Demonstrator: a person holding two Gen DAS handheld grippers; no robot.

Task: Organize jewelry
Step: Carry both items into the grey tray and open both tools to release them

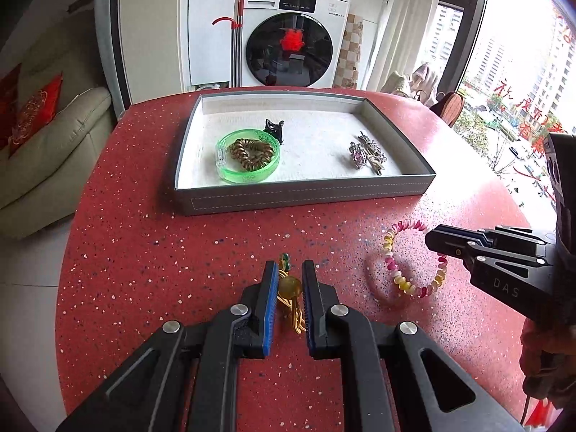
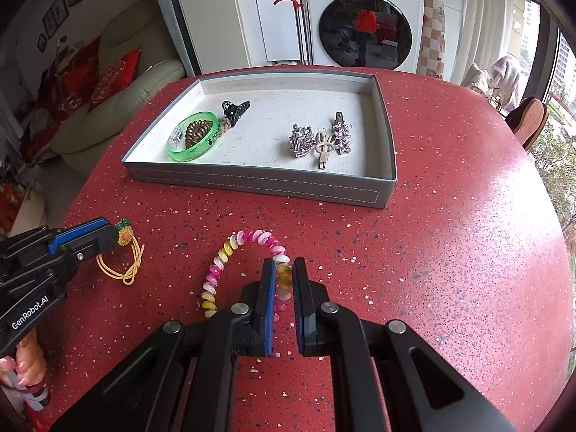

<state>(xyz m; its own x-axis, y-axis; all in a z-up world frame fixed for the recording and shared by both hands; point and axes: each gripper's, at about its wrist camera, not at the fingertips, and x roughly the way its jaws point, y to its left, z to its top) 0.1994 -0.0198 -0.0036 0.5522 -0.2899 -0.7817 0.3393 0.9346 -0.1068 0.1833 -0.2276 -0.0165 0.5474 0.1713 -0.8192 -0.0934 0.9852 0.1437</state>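
Observation:
A grey tray [image 1: 302, 194] [image 2: 259, 180] with a white liner holds a green bangle [image 1: 248, 160] [image 2: 192, 136] around a brown coil tie, a black claw clip [image 1: 274, 129] [image 2: 235, 109] and silver hair clips [image 1: 367, 153] [image 2: 320, 140]. My left gripper [image 1: 290, 273] [image 2: 108, 234] is shut on a yellow hair tie with an amber bead [image 1: 290, 286] [image 2: 124, 255] on the red table. My right gripper [image 2: 284, 273] [image 1: 432, 243] is shut on a pink and yellow coil bracelet [image 2: 230, 252] [image 1: 396, 273] lying on the table.
The red speckled round table [image 1: 144, 270] [image 2: 450, 270] has its curved edge at left and right. A sofa [image 1: 46, 151] stands to the left, a washing machine [image 1: 293, 36] behind, and a window [image 1: 522, 72] to the right.

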